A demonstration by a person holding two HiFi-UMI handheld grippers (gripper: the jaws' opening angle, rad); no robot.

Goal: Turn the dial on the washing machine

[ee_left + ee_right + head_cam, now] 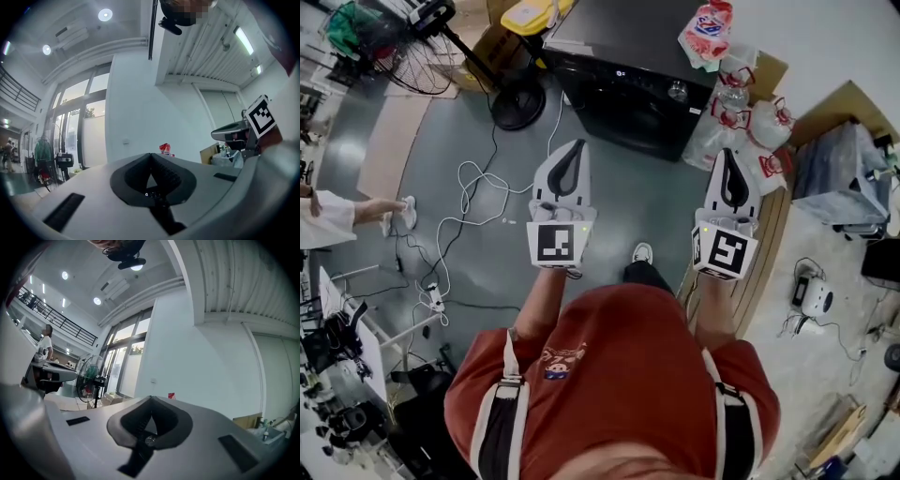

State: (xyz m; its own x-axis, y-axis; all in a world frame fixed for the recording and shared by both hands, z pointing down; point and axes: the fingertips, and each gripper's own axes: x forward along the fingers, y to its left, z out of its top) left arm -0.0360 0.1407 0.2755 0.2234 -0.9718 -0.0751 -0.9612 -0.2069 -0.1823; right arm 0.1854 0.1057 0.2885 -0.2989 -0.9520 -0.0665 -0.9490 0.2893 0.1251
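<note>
Viewed from the head, looking steeply down: standing on a smooth grey floor [614, 202] in a loose red shirt [619, 375], facing a boxy black washing machine [628, 94] a little way ahead. Held out side by side and level, the white, black-padded left gripper [578, 143] and the matching right gripper [727, 152], each carrying a black-and-white marker cube at its rear. Both clenched: in either gripper view, dark ribbed pads pressed tip to tip, with nothing pinched between them. Well short of the machine, touching no part of it. On the machine's front panel, towards its right end, a small round silvery dial [677, 91], ahead of the gap between the two tools and nearer the right one. Lying on the lid's right corner, a red-and-white printed packet [706, 33]. Heaped just right of the machine, clear plastic bags with red print [741, 117] against a brown cardboard box [773, 70]. Off to the left, a black pedestal fan [427, 61], with a looping white cable [473, 192] trailing across the floor beside its round base.
</note>
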